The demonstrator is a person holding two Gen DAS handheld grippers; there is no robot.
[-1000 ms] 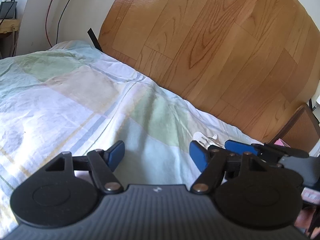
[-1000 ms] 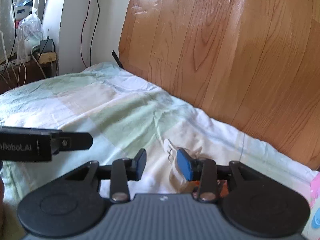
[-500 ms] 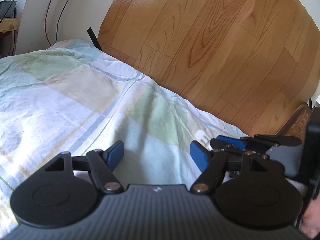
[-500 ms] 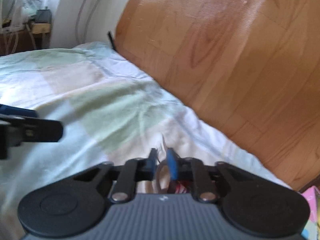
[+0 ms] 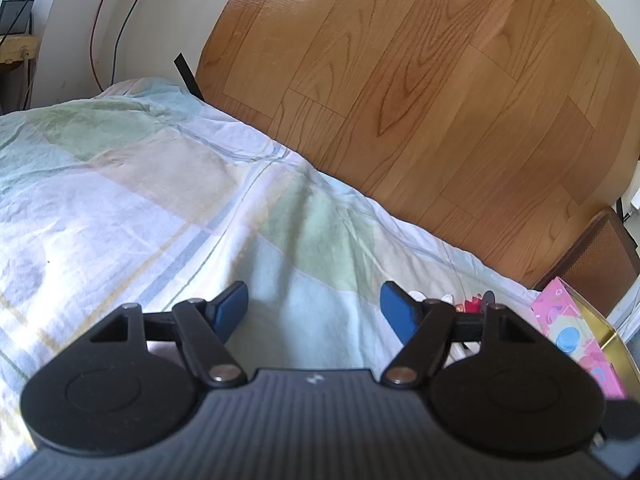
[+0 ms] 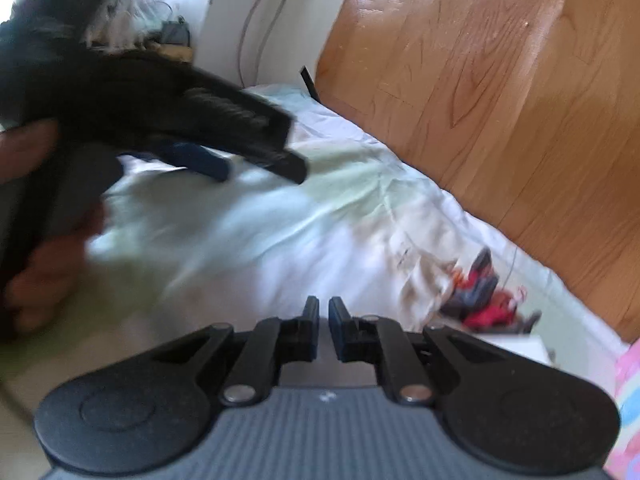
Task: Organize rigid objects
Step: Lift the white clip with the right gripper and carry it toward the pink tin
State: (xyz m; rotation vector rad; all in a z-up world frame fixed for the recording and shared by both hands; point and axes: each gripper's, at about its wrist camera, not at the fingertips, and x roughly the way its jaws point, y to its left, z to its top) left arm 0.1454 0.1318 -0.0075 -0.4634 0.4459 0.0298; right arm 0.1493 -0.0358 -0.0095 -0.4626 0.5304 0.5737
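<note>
My left gripper [image 5: 314, 308] stands open over the pastel checked bedsheet [image 5: 168, 208], with nothing between its blue pads. My right gripper [image 6: 324, 308] is shut, its pads almost touching and nothing visible between them. A small red and grey toy [image 6: 480, 292] lies on the sheet to the right of the right gripper, near the wooden headboard; the image is blurred. In the left wrist view the same red toy [image 5: 474, 304] peeks out behind the right finger, beside a small white object [image 5: 418, 294]. The left gripper [image 6: 224, 152], held by a hand, shows at upper left in the right wrist view.
A wood-grain headboard [image 5: 440, 100] runs along the far side of the bed. A pink patterned box [image 5: 576, 332] sits at the right edge of the bed. Cables hang on the white wall [image 5: 104, 28] at the back left.
The right gripper's jaws have closed and it has swung away from the toy. It has left the left wrist view, uncovering the red toy and pink box. The left gripper has stayed put.
</note>
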